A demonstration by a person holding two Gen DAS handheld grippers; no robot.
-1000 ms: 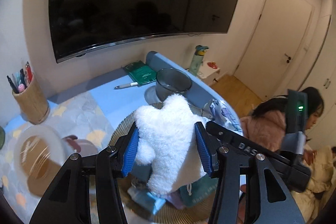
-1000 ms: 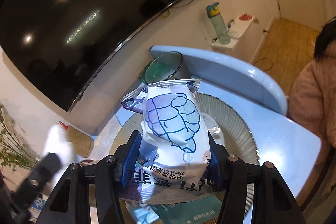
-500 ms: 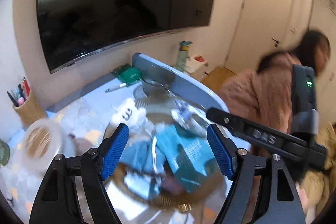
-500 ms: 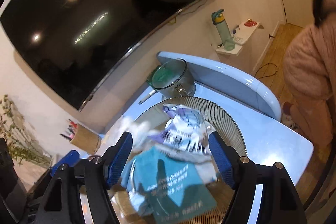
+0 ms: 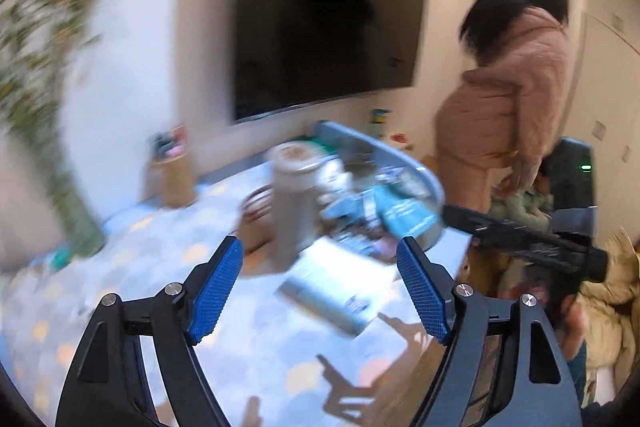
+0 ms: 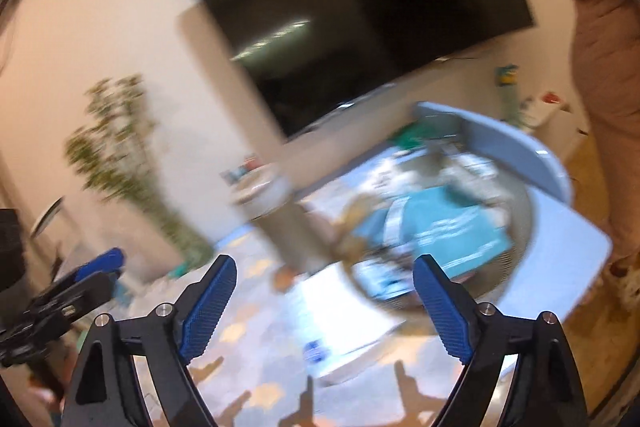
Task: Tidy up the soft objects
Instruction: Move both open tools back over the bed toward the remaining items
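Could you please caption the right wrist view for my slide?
Open right gripper, nothing between its blue-padded jaws, above the patterned tablecloth, facing a round woven tray of soft packets.

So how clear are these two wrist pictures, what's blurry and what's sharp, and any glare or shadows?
Left wrist view: the left gripper is sharp with open jaws, while the tray and plant smear with motion blur. Right wrist view: the right gripper is crisp, the teal packet streaks, ceiling lights glare on the TV, and gripper shadows fall on the tablecloth. Fisheye bends both.
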